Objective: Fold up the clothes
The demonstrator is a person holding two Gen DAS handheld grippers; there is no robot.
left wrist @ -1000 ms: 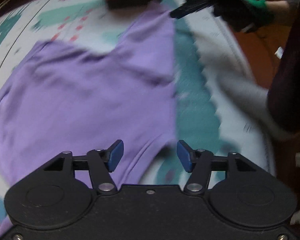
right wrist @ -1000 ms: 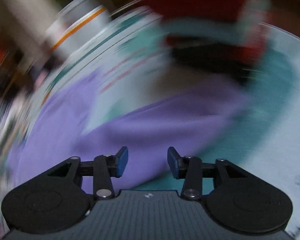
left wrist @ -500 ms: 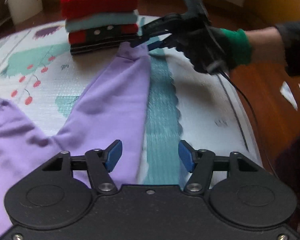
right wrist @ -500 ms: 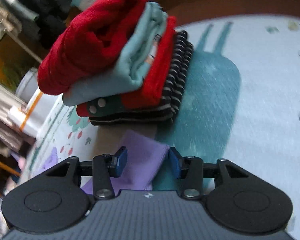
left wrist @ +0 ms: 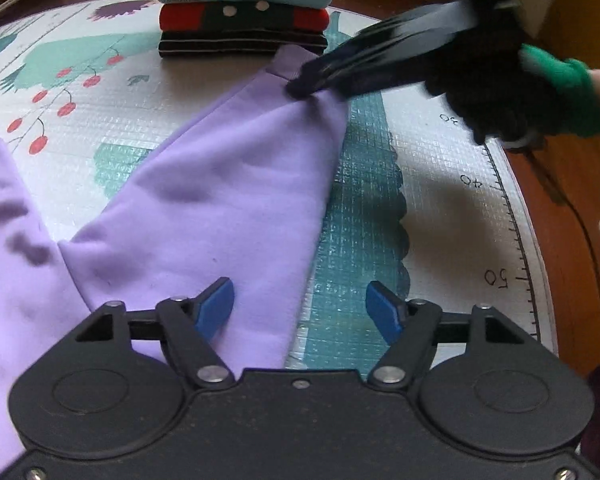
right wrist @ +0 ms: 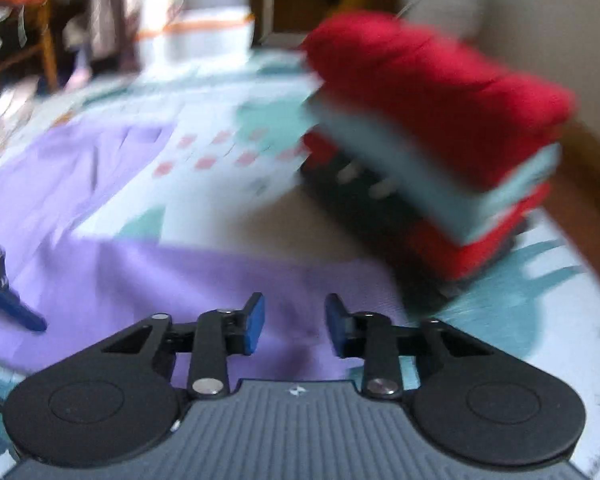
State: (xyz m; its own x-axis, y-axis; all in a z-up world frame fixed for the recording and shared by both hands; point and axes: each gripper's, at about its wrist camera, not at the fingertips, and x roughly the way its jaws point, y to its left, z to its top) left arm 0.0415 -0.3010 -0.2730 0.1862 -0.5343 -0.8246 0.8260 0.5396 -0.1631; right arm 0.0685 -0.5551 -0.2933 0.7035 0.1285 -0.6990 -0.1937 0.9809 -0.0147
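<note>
A lilac garment (left wrist: 204, 208) lies spread on the patterned play mat (left wrist: 440, 208); one long leg or sleeve of it runs up toward the far right. My left gripper (left wrist: 300, 312) is open and hovers low over that part's right edge. My right gripper (right wrist: 294, 330) is open with its jaws a short way apart, over the lilac cloth (right wrist: 188, 280) near its far end. In the left wrist view the right gripper (left wrist: 304, 84) touches the cloth's far end, which puckers there.
A stack of folded clothes (left wrist: 244, 8), red on top, then pale blue, red and striped, stands at the mat's far edge; it also shows in the right wrist view (right wrist: 440, 128). Wooden floor (left wrist: 560, 240) lies beyond the mat's right edge. White tubs (right wrist: 204, 28) stand behind.
My left gripper has moved along the lilac cloth toward its far end. My right gripper has swung round from facing the stack to lie over the cloth's end.
</note>
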